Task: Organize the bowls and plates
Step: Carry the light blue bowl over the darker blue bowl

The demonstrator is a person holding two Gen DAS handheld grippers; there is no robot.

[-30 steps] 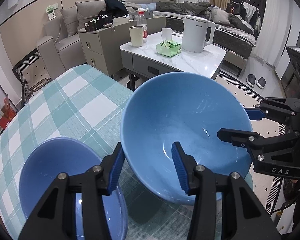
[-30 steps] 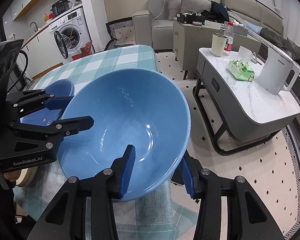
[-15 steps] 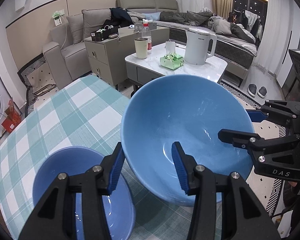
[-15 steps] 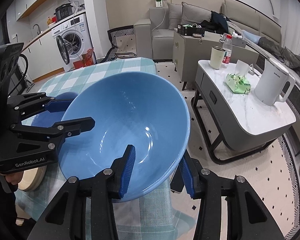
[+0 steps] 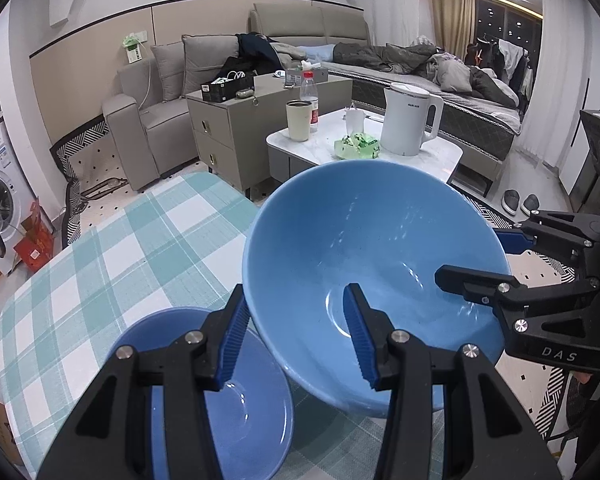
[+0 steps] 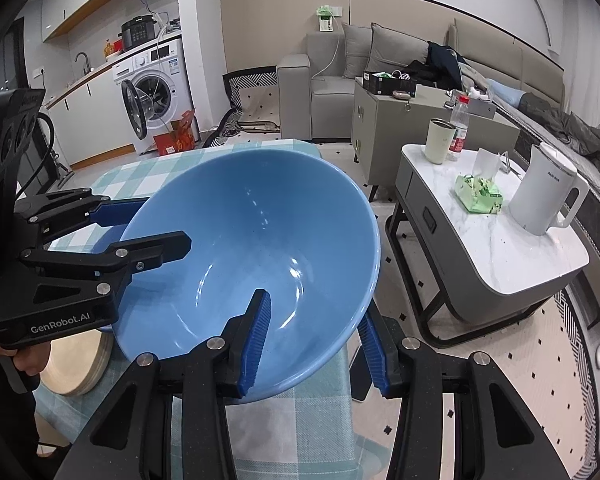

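Large blue bowl (image 5: 376,248) rim sits clamped between both grippers' fingers (image 6: 256,332).

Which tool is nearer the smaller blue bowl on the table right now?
Left. The left tool grips the big bowl right above the smaller bowl; the right tool clamps the big bowl's far rim.

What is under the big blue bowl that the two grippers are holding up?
Below the big blue bowl lies the checked tablecloth, with a smaller blue bowl beside it. The tablecloth right beneath is covered by the bowl, so nothing there shows.
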